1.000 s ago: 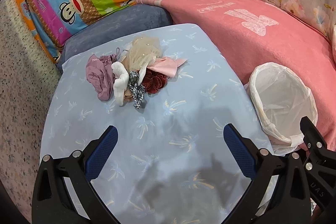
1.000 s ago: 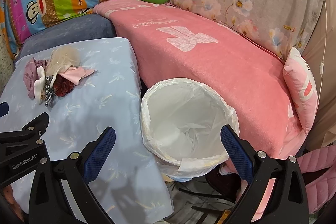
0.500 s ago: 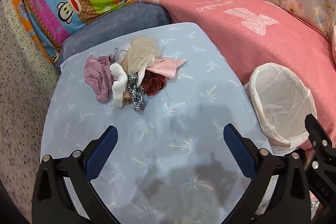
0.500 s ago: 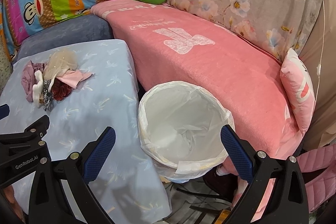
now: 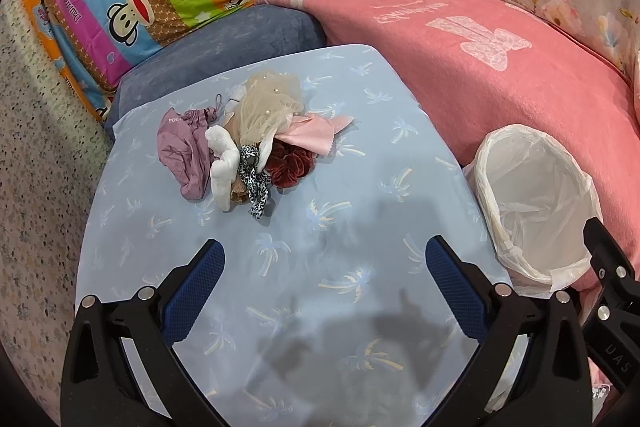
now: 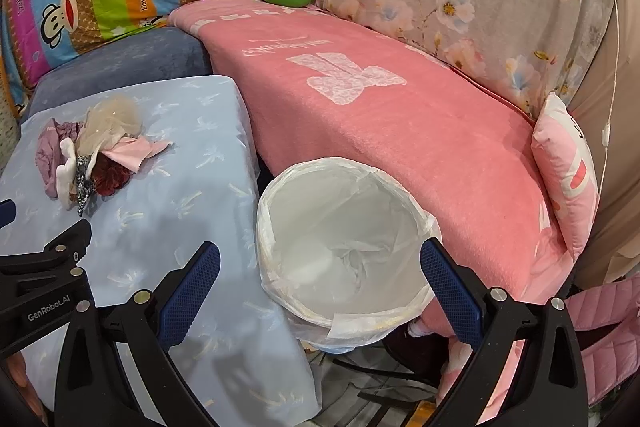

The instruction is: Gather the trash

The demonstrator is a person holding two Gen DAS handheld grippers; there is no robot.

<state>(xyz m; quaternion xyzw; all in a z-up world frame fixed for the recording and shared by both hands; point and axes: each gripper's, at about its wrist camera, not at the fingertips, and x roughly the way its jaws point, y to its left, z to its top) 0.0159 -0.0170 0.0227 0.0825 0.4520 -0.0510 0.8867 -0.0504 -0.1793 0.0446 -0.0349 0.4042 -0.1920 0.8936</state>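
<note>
Both pairs of blue-padded fingers are spread wide with nothing between them. On the left gripper point(image 5: 324, 263), the fingers point(image 5: 196, 287) hang above the near half of the blue palm-print table point(image 5: 360, 307), pointing toward the far edge. The right gripper point(image 6: 320, 267) hovers over the bin point(image 6: 344, 247), its fingers point(image 6: 188, 287) straddling the rim on either side without touching it.

On the far half of the table, well apart from the left gripper, lies the trash pile point(image 5: 248, 143), a small heap of fabric scraps. Its long axis runs roughly left to right across the table. At the left end sits a crumpled mauve pouch point(image 5: 186, 147); beside it lies a white plush piece point(image 5: 222, 163), elongated toward the camera. A leopard-print strip point(image 5: 254, 183) trails toward the near edge, touching a dark red velvet scrunchie point(image 5: 290, 163). Beige tulle point(image 5: 268, 107) with small beads rises at the back of the heap, and a pale pink cloth point(image 5: 316, 133) points right, toward the pink blanket point(image 5: 500, 75).

A white liner covers the bin, which stands just beside the table's right edge, between the table and the blanketed sofa, mouth upward. From the right wrist view only the crumpled liner shows inside.
</note>
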